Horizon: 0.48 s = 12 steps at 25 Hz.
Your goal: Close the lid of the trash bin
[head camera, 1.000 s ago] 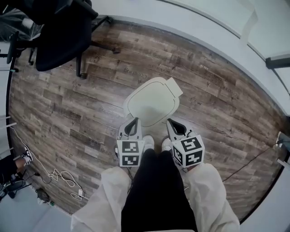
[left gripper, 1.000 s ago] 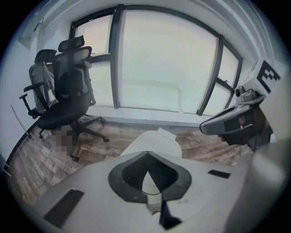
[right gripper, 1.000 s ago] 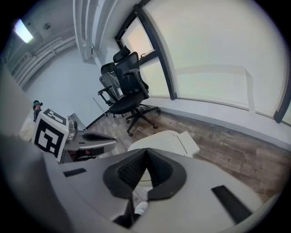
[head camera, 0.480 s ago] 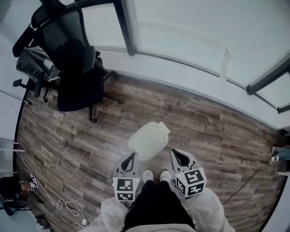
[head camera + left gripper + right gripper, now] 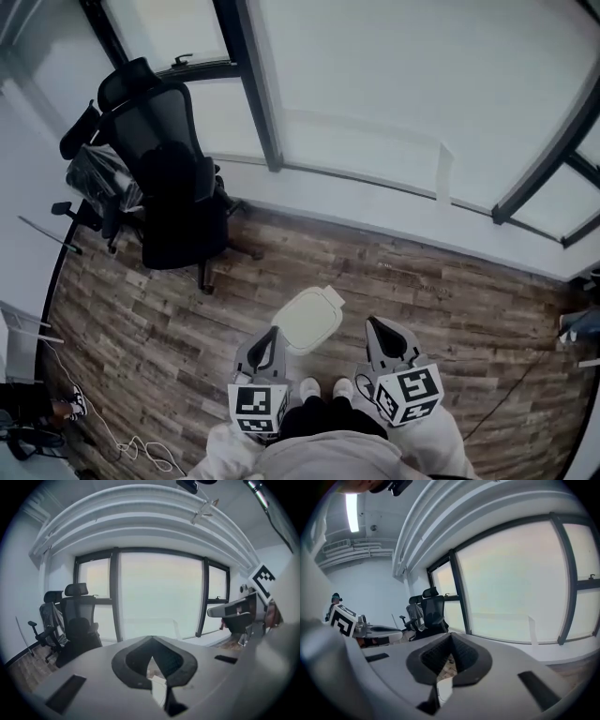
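Down on the wood floor [image 5: 450,319] we see the white bin [image 5: 307,319], standing just ahead of our shoes [image 5: 309,386] and between our two grippers. Its lid [image 5: 302,323] lies flat over the top, with a small tab at the far right corner.

We hold the left gripper [image 5: 273,333] just left of the bin and the right gripper [image 5: 375,323] just right of it; neither touches it. Both point forward towards the window [image 5: 375,103].

From the left gripper view, we find the left gripper's [image 5: 151,641] jaws pressed together at the tips, with nothing pinched between them. From the right gripper view, the right gripper's [image 5: 451,637] jaws likewise meet at the tips and hold nothing.

A black chair [image 5: 173,202] stands well off to the left by the window, with a cable [image 5: 141,450] on the floor nearer us.
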Tool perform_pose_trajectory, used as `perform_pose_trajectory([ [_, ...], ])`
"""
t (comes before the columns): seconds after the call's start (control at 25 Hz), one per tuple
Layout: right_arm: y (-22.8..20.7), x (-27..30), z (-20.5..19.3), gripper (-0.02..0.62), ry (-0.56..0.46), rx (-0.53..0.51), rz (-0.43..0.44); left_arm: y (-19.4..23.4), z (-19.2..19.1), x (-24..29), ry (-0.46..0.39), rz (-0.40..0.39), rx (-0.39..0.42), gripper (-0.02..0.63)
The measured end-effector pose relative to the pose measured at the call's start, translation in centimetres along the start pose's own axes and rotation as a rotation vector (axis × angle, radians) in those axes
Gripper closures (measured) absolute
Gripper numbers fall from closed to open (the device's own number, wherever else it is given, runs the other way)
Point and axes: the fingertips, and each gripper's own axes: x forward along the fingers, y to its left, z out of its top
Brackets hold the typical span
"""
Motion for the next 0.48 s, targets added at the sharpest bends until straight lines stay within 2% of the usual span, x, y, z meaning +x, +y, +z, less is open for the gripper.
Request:
perform_pose_trajectory([
  [0.28,0.4,-4.7,4.8,0.572,-0.093,-0.036,-0.030,-2.4,6.0,-3.3,-0.121,-0.004,0.058,0.598],
  [0.48,0.8,-6.4,6.0,0.572,-0.133,-0.068,-0.034,-3.4,7.6,-4.6,-0.161,-0.001,0.083,0.598],
])
